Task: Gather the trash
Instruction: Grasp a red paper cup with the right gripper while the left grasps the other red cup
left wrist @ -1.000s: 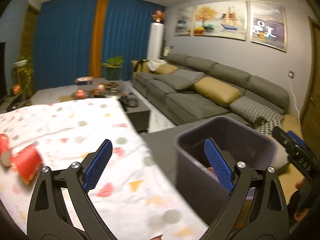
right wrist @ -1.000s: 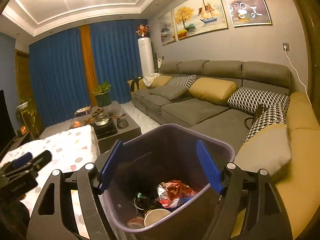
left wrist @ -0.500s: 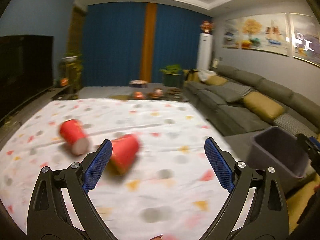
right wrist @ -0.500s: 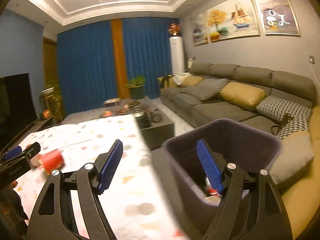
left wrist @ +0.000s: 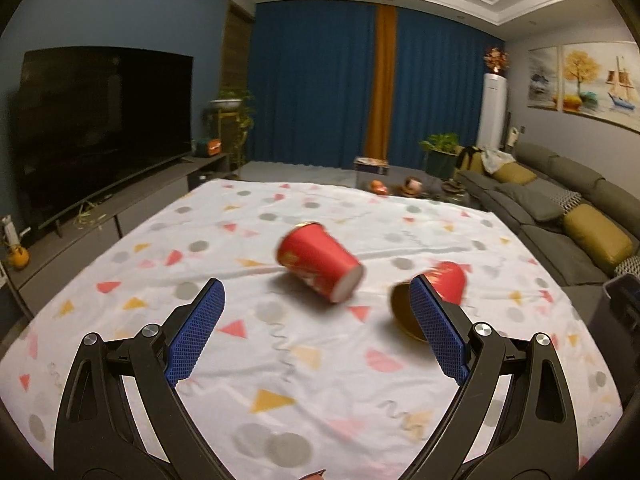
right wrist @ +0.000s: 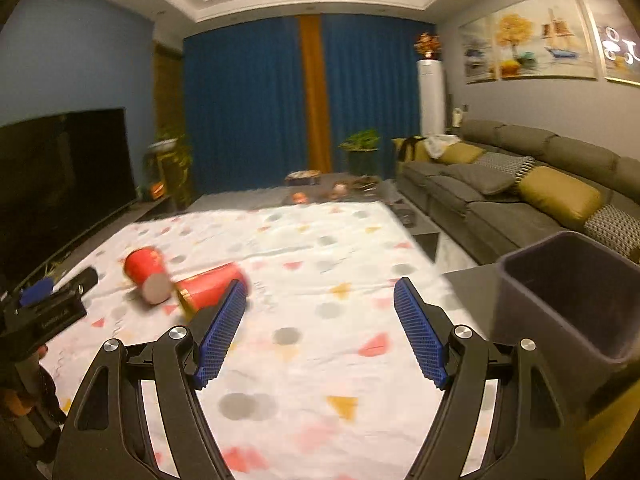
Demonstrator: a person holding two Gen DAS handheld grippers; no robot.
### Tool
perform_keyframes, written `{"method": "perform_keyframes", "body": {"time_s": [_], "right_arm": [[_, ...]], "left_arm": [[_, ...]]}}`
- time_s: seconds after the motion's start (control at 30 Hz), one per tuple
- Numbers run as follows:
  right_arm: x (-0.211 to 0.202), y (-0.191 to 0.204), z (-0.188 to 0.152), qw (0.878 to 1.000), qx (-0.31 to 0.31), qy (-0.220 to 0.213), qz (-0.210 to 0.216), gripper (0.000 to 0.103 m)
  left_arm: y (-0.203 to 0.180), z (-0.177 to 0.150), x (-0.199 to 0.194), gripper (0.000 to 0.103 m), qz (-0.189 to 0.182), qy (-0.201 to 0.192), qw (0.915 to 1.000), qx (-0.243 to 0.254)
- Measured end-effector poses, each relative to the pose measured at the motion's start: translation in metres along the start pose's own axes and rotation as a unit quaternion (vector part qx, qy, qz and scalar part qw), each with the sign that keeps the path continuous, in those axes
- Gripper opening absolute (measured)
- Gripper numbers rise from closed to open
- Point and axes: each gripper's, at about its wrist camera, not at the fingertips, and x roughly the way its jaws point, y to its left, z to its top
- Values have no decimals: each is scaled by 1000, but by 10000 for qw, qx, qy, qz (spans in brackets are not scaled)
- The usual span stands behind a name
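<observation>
Two red paper cups lie tipped over on the patterned tablecloth, both blurred. First red cup is on its side, white base toward the camera, gold-rimmed mouth pointing away. Second red cup is just beside it to the right, gold inner mouth facing the camera, partly hidden behind a blue pad of the left gripper. From the right wrist view the same pair sits at the left: first cup, second cup, close together, can't tell if touching.

Left gripper: jaws spread wide, nothing between them, above the cloth short of the cups. Right gripper: jaws also spread wide, empty, over the cloth well to the right of the cups. The left gripper's black body shows at the left edge of the right wrist view.

Dark purple trash bin stands off the table's right edge, near the right gripper, well apart from the cups; contents not visible. A sliver of the bin shows at the left view's right edge.

Around: grey sectional sofa with mustard cushions on the right, TV on the left wall, blue curtains at the back.
</observation>
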Motion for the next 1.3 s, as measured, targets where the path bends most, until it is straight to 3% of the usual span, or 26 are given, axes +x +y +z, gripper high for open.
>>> {"method": "perform_keyframes", "body": {"time_s": [0.47, 0.77, 0.97, 1.13, 1.3], "right_arm": [[79, 92, -17, 9943, -620, 784, 374, 71], [115, 118, -18, 9904, -859, 1050, 265, 59], [133, 120, -16, 9890, -820, 1226, 145, 42], [142, 113, -17, 9874, -690, 1421, 126, 14], [136, 98, -14, 9905, -528, 1265, 136, 5]], "left_arm": [[45, 18, 27, 92, 268, 16, 9985, -475], [62, 13, 38, 92, 263, 104, 9970, -715], [62, 10, 43, 92, 215, 188, 9970, -722], [59, 7, 47, 92, 169, 267, 9972, -673], [48, 6, 54, 92, 40, 504, 9969, -597]]}}
